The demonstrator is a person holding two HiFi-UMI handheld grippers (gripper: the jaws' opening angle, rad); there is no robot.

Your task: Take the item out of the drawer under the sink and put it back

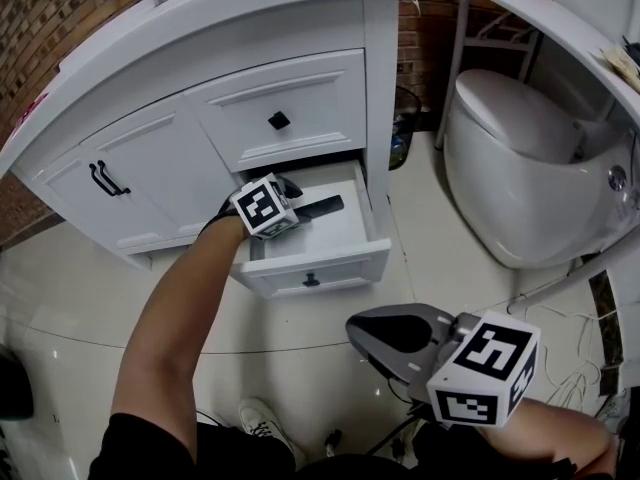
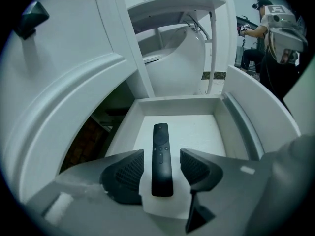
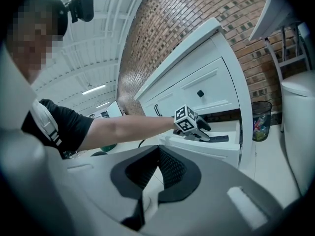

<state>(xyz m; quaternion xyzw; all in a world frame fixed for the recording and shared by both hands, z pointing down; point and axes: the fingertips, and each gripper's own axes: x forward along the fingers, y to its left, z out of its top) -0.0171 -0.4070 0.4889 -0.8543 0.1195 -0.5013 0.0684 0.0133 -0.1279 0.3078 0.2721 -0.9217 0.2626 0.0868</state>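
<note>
A black remote control (image 2: 162, 159) lies flat on the floor of the open white drawer (image 2: 246, 117), lengthwise between the jaws of my left gripper (image 2: 162, 155). The jaws stand wide on either side of it, and neither pad touches it. In the head view the left gripper (image 1: 296, 200) reaches down into the lowest drawer (image 1: 375, 220) of the sink cabinet, with the remote (image 1: 322, 208) showing past it. My right gripper (image 1: 354, 328) hangs low in front of the drawer, shut on nothing; its pads (image 3: 170, 168) meet at the tip.
A closed drawer with a black knob (image 1: 279, 120) sits above the open one. Cabinet doors with black handles (image 1: 105, 178) are to the left. A white toilet (image 1: 520, 158) stands to the right, with a small bin (image 1: 400, 133) between it and the cabinet. The person's shoe (image 1: 262, 423) is on the tiled floor.
</note>
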